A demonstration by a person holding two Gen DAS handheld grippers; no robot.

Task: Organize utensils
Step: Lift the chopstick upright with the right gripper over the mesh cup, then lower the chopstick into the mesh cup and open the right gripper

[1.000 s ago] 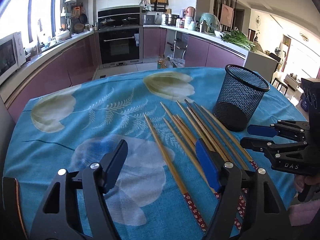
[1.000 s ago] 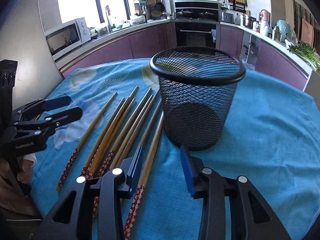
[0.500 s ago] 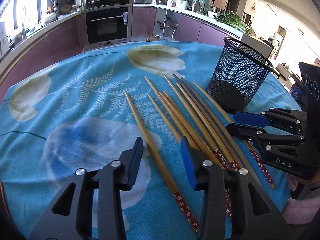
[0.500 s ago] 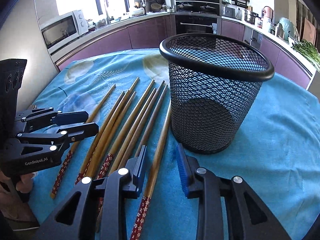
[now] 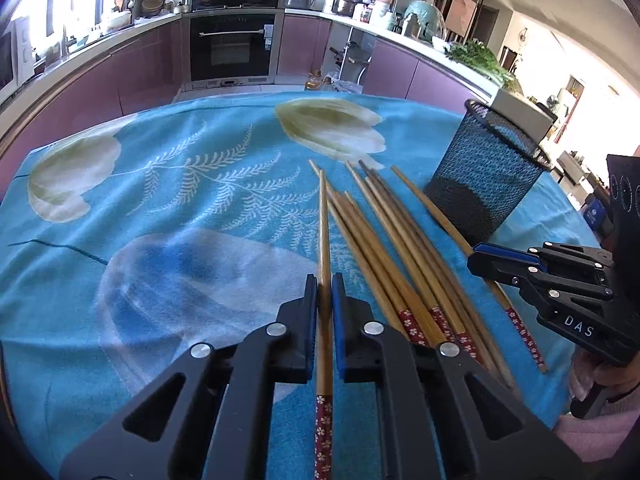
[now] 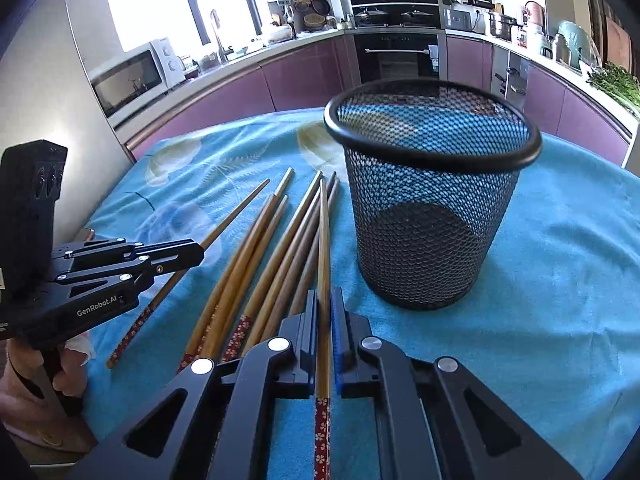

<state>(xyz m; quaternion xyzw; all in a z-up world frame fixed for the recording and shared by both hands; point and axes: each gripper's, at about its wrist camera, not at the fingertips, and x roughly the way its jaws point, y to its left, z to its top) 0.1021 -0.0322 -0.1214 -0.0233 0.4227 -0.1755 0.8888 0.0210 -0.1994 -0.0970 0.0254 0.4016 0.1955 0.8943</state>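
Left gripper (image 5: pixel 325 284) clamped tight on one chopstick (image 5: pixel 324 240), blue pads pressed to both sides of the bamboo shaft, red flowered end trailing back under the frame. Right gripper (image 6: pixel 325 300) likewise pinched on its own chopstick (image 6: pixel 324 248), shaft running forward between the pads, tip reaching toward the base of the mesh cup (image 6: pixel 432 216).

From the left wrist: held stick on the left edge of the bundle, tip angled over the neighbouring sticks; the loose chopsticks (image 5: pixel 400 248) fanned on the blue cloth (image 5: pixel 180 208); mesh cup standing upright at far right, just beyond the tips of the bundle. Right gripper seen side-on at right, jaws together over the rightmost stick, with a pink sleeve (image 5: pixel 596 436) below. Oven (image 5: pixel 234 46) and purple cabinets behind, greens on the counter at right.

From the right wrist only: open mouth and dark bottom of the cup, nothing visible inside; microwave (image 6: pixel 132 76) on the counter at left; window above it. Left gripper seen side-on at left, its stick slanting out ahead of it and back below, a hand (image 6: pixel 52 360) around the grip. Held stick here nearest the cup, the loose sticks lying to its left.
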